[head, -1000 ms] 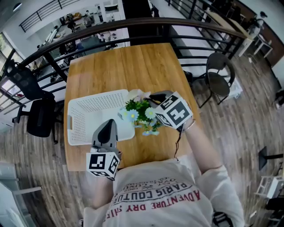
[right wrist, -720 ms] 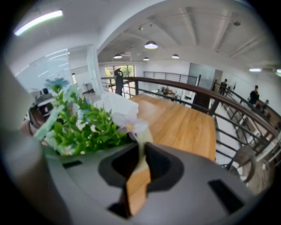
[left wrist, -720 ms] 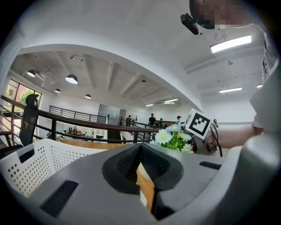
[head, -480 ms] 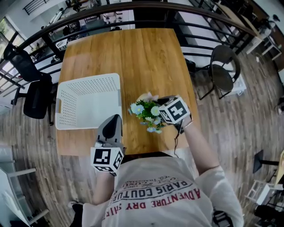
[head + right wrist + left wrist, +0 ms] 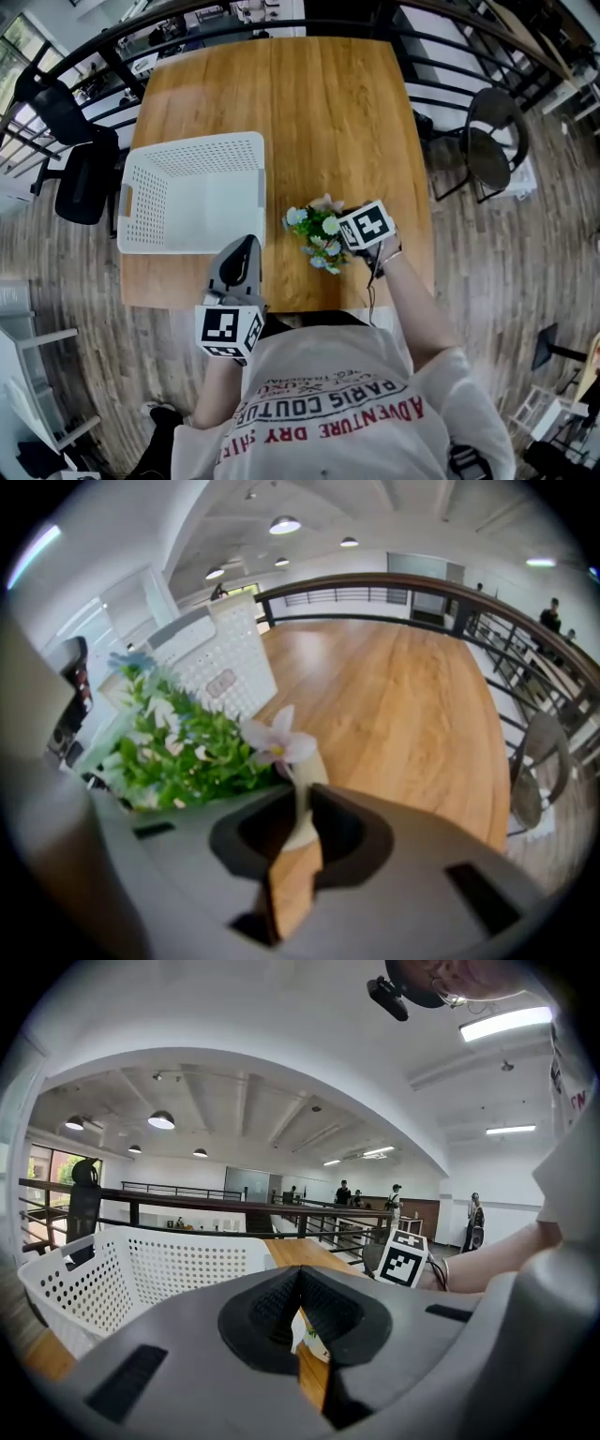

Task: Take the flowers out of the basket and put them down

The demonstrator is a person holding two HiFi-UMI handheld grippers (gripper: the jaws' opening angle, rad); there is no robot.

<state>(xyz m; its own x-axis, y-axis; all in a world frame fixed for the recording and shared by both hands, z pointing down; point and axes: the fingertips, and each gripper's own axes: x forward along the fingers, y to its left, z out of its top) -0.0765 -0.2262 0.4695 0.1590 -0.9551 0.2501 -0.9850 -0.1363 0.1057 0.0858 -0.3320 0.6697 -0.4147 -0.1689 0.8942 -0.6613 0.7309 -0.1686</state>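
Note:
A small bunch of flowers (image 5: pixel 314 234), green leaves with pale blue, white and pink blooms, is low over the wooden table (image 5: pixel 328 112), just right of the white perforated basket (image 5: pixel 192 142). My right gripper (image 5: pixel 339 225) holds the bunch by its pale stem, and its jaws are opening. In the right gripper view the stem stands between the jaws of the right gripper (image 5: pixel 302 827), with the flowers (image 5: pixel 187 747) to the left and the basket (image 5: pixel 230 667) behind. My left gripper (image 5: pixel 246 251) is shut and empty at the table's near edge, below the basket's right corner. The basket looks empty.
A black railing (image 5: pixel 281 14) runs round the table's far side. Black chairs stand on the wooden floor at the left (image 5: pixel 80 178) and at the right (image 5: pixel 492 150). Bare tabletop stretches beyond the flowers. The person's torso is against the near edge.
My right gripper has carried the flowers from over the basket's right rim to the table beside it, lower and clear of the basket. The left gripper has hardly moved.

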